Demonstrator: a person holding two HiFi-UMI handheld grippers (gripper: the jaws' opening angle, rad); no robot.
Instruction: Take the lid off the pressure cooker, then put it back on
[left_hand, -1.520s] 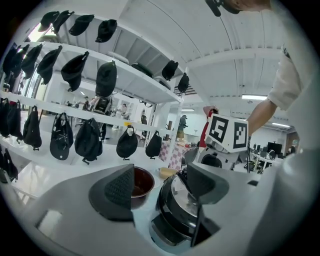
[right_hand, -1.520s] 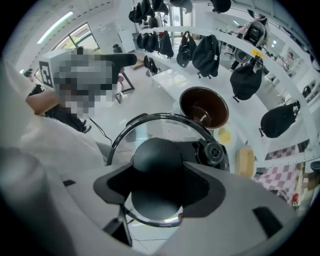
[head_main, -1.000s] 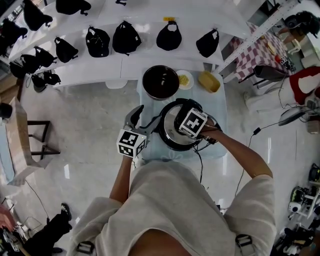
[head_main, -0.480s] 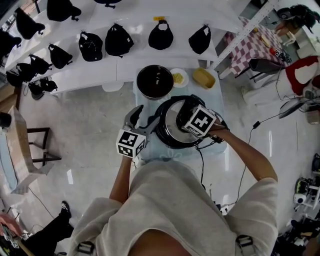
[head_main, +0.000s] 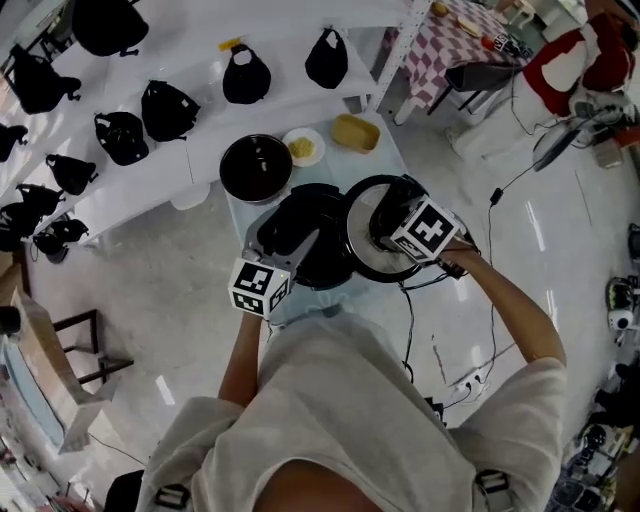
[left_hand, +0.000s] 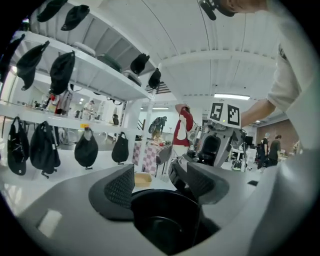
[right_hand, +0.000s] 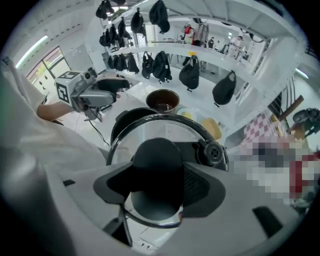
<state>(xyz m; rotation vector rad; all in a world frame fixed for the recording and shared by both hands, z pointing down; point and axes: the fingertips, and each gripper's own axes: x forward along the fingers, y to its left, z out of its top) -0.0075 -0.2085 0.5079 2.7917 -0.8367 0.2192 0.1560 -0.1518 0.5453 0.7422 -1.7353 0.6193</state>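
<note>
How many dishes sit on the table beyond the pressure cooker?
3: a dark bowl at the left, a small white plate in the middle, a yellow container at the right. None looks hidden.

A: Where do my cameras look?
B: Your head camera looks steeply down on the table (head_main: 318, 303). The left gripper (left_hand: 159, 186) camera faces level, close over the pressure cooker (left_hand: 165, 222); the right gripper (right_hand: 161, 176) camera points down, tight on the lid (right_hand: 150, 130). All share the bag shelves (head_main: 120, 190).
</note>
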